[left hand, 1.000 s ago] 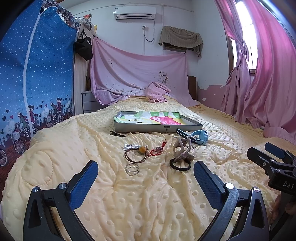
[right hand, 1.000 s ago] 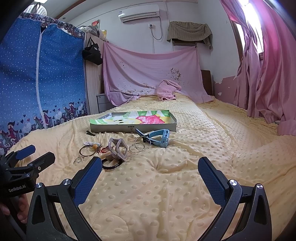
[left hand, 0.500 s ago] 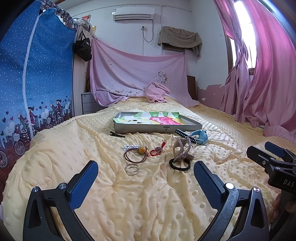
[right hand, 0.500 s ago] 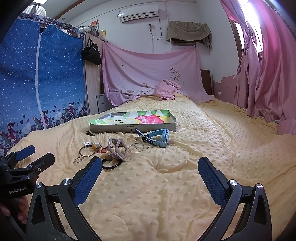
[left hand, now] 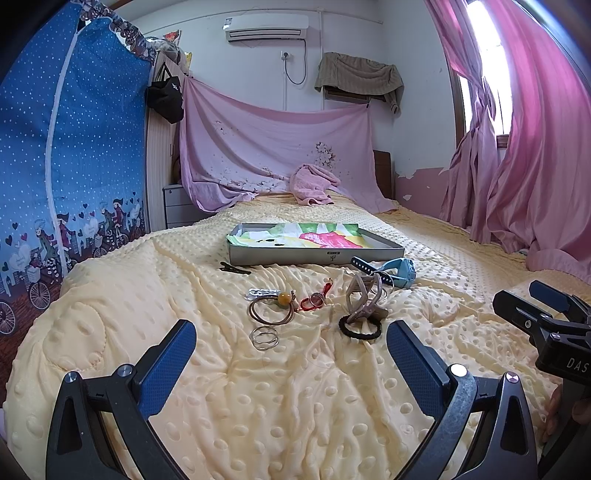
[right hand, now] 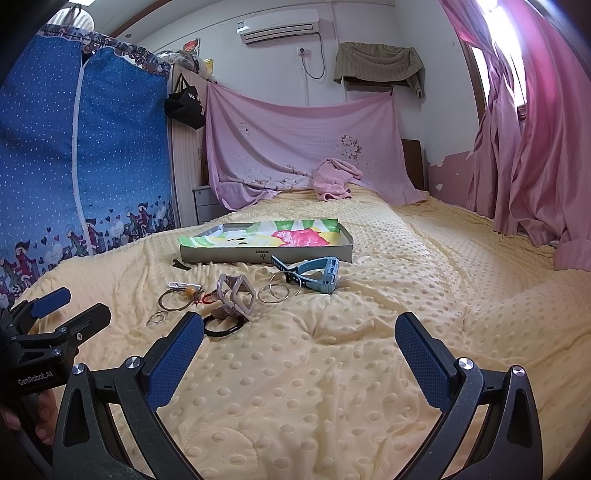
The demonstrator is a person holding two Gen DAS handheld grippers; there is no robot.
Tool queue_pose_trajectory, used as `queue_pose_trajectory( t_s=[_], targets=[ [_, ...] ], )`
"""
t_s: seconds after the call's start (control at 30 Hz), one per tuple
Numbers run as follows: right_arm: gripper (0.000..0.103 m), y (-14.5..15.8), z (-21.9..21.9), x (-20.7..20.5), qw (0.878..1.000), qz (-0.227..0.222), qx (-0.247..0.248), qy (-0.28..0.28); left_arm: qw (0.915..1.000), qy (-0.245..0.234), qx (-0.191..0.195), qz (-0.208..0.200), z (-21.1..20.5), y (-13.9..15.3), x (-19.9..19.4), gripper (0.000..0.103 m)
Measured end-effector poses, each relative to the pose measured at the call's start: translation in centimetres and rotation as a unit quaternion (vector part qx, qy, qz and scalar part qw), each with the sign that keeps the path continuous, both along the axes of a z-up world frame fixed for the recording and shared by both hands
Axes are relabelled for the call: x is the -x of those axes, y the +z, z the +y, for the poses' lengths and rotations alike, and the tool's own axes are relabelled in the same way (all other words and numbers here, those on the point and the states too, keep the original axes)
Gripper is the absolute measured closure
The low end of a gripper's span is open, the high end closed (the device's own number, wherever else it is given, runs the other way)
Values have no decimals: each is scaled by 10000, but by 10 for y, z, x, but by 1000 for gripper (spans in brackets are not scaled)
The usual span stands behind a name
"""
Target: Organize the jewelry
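Ahead of the left gripper (left hand: 291, 347), jaws spread wide and empty, silver rings (left hand: 263, 337) lie nearest on the blanket (left hand: 295, 406); the right gripper (right hand: 299, 343) gapes likewise empty.

Home bedroom, yellow-blanketed bed (left hand: 295, 387), pink curtains (left hand: 535, 147), wall air conditioner (left hand: 267, 26)

Low parallel views, shared tray (left hand: 314, 254)

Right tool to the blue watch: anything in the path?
Nothing visible. The right tool is open and empty, with only bare yellow blanket between it and the blue watch. The pink hair claw and silver rings lie left of that line.
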State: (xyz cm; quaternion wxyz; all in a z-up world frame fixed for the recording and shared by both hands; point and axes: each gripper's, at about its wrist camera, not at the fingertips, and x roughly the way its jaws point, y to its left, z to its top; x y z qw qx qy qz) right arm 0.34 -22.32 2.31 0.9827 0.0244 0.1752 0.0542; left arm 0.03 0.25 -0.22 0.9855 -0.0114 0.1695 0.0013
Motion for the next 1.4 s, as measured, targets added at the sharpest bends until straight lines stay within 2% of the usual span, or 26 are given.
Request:
queue_pose_trajectory(
  t_s=[1.03, 1.4],
  targets=[
    [1, 0, 1, 0, 10000, 9, 10, -10, 10000, -4, -12, 1, -1, 0, 0, 0],
    [1, 5, -11, -9, 9997, 154, -200, -79, 9993, -184, -36, 317, 3, -2, -17, 0]
  ],
)
